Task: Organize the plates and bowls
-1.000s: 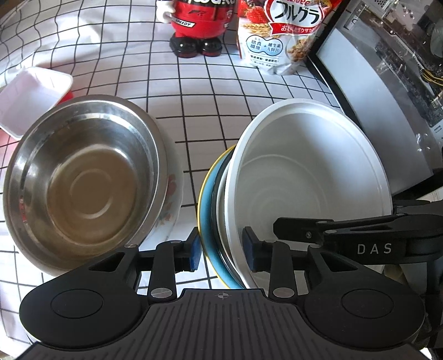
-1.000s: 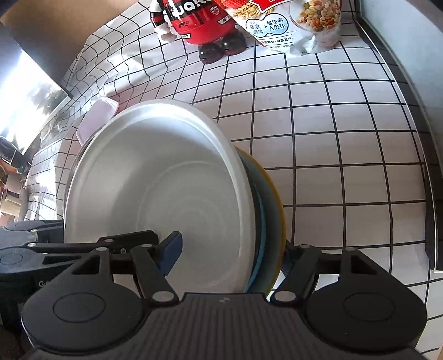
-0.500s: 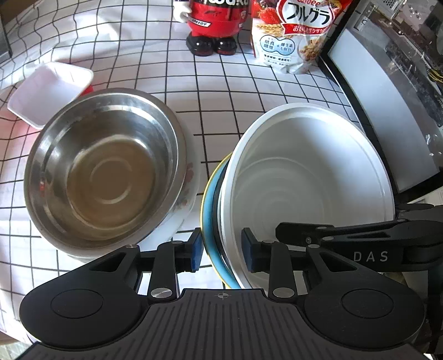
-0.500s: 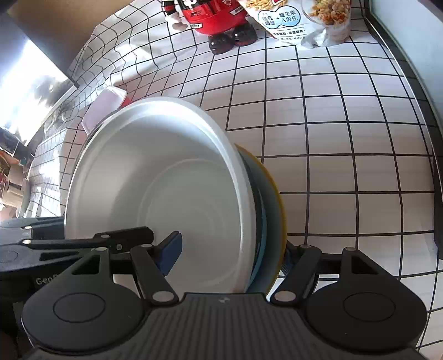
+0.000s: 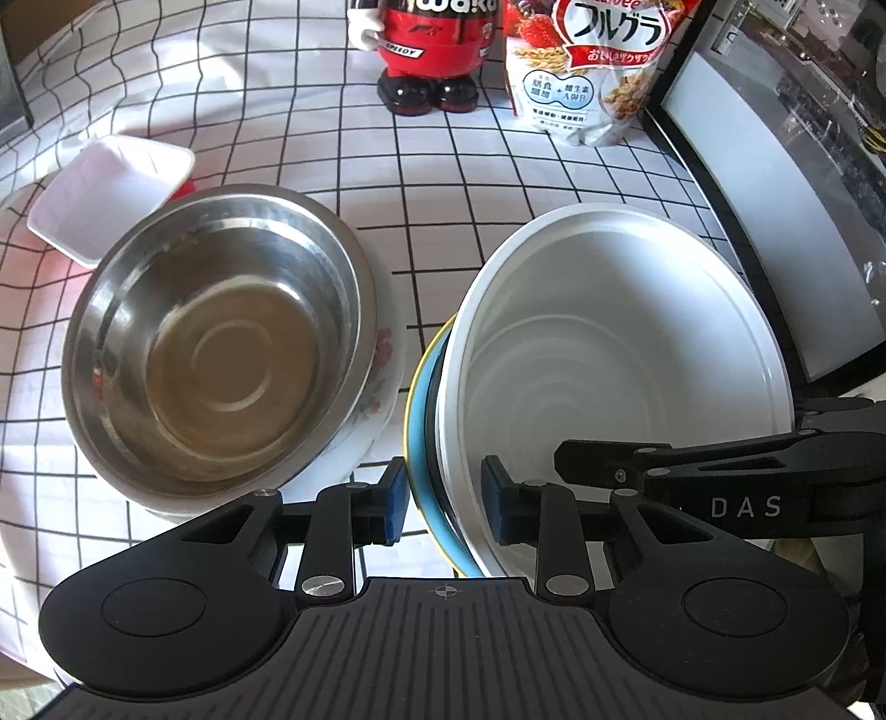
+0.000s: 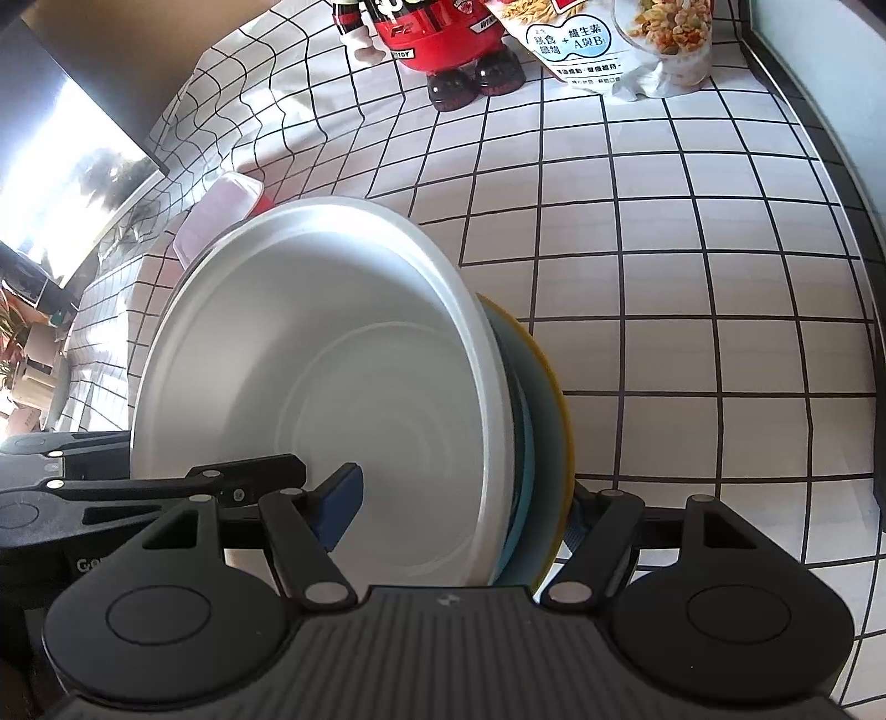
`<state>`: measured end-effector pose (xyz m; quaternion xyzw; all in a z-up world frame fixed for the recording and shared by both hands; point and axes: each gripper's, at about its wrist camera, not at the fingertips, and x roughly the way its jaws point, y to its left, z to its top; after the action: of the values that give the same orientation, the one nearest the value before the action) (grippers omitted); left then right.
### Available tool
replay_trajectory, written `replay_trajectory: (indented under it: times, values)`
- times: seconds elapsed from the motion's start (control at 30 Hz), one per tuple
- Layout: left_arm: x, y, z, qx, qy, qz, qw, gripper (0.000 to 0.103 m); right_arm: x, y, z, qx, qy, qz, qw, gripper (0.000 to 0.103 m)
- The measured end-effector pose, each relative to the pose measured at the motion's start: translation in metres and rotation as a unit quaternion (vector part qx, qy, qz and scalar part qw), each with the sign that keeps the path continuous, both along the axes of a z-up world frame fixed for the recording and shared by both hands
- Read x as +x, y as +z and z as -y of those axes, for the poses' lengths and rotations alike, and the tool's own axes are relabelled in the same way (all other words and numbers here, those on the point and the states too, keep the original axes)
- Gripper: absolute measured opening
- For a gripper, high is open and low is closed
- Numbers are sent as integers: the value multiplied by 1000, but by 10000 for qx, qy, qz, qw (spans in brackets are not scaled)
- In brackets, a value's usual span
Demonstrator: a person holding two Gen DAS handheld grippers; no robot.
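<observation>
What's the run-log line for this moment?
left gripper: astride rim of white bowl and blue plate | right gripper: astride opposite rim | steel bowl: on table, untouched

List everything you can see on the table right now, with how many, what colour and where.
Steel bowl: one, silver, left, nested in a floral white dish.
White bowl: one, right, top of stack.
Blue plate: one, under it.
Yellow plate: one, stack's bottom.
Tray: one, white, far left.
Figurine: one, red, back.
Cereal bag: one, white and red, back right.
Checked cloth: one, white and black, underneath.
Left tongs: black, astride stack's rim.
Right tongs: black, gripping its opposite side.
</observation>
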<state>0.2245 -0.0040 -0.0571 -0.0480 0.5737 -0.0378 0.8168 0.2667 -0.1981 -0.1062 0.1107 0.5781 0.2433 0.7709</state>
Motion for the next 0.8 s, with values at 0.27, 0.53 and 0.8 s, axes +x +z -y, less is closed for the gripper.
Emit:
replay_trajectory:
  times: [0.27,0.53,0.8]
  values:
    - [-1,0,-1,-26,29,18,10000,31,-1,4,-3,-99,-44,196,9998,73]
    - [-2,0,-2,-26,85,23,10000,31,1,5,-4,-126,-1,261,9996,72]
    - [-1,-1,-1,10,129,26,9999,32,4,4,-4,-290,40,368,9989,72]
